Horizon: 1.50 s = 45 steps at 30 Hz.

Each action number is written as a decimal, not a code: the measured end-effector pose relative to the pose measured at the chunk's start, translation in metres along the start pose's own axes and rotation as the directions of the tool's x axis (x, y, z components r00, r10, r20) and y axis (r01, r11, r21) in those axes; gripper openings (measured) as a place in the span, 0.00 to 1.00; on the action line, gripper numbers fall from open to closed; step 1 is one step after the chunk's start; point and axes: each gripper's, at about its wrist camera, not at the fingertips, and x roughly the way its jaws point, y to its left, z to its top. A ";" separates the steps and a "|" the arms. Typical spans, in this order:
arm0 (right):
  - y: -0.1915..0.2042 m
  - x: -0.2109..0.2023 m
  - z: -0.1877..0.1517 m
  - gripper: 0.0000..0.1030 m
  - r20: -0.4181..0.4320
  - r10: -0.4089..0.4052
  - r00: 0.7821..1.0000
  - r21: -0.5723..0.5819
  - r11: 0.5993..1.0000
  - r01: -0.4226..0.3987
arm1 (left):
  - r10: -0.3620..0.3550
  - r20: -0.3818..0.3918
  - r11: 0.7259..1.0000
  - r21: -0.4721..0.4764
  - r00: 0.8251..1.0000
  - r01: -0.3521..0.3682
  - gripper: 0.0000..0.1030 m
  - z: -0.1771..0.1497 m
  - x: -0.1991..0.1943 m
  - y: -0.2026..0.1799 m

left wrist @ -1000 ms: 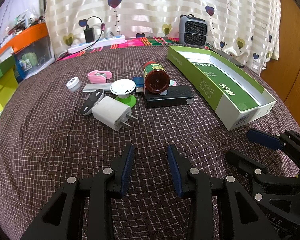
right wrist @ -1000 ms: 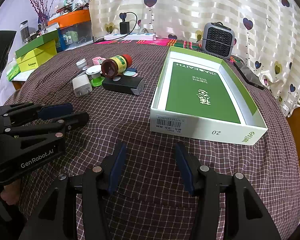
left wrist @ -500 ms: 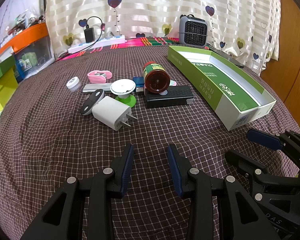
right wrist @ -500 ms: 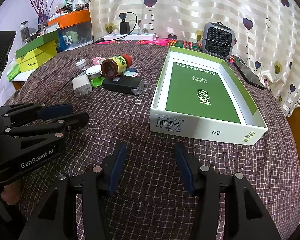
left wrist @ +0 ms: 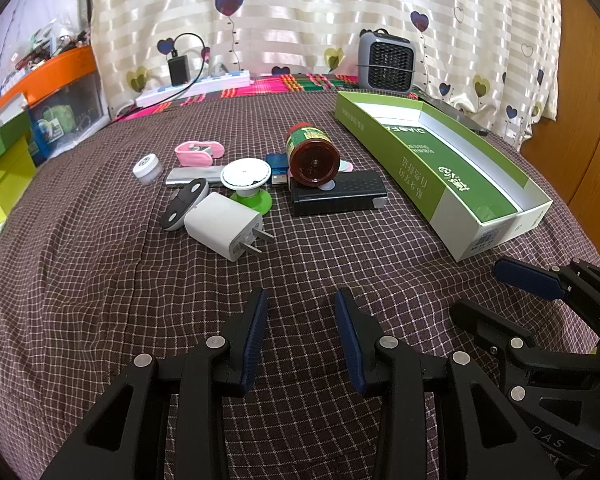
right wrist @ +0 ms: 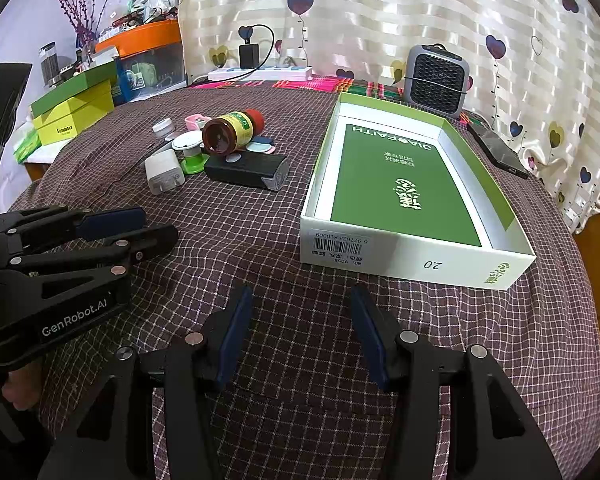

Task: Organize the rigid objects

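On a checked cloth (left wrist: 100,280), your left gripper (left wrist: 300,300) and right gripper (right wrist: 300,292) hover with jaws apart, holding nothing. The bottle (left wrist: 313,155), charger (left wrist: 224,226) and black case (left wrist: 336,198) lie clustered left of the empty green box (right wrist: 400,248).

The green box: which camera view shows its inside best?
The right wrist view. There the green box lies nearly straight ahead, so its whole floor and all four walls show, with nothing in it. In the left wrist view the box lies off to the right, and its near wall hides part of the floor.
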 end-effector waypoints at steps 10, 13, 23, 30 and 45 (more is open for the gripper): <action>0.000 0.000 0.000 0.50 0.000 0.000 1.000 0.001 1.000 0.000 | 0.001 0.000 1.000 0.001 1.000 -0.001 0.34 0.000 0.000 0.000; 0.000 0.000 0.000 0.50 0.000 0.000 1.000 0.001 1.000 0.000 | 0.003 0.000 1.000 0.002 1.000 -0.003 0.34 0.000 0.000 0.000; 0.000 0.000 -0.001 0.50 0.000 0.001 1.000 0.001 1.000 -0.001 | 0.003 0.000 1.000 0.002 1.000 -0.003 0.34 0.000 0.000 0.000; 0.000 0.000 -0.001 0.50 0.000 0.000 1.000 0.001 1.000 0.000 | 0.004 0.000 1.000 0.003 1.000 -0.004 0.34 0.000 0.000 0.000; 0.000 0.001 0.002 0.50 -0.010 0.006 1.000 -0.018 1.000 -0.006 | -0.002 0.005 1.000 0.014 1.000 0.002 0.34 -0.003 -0.004 0.002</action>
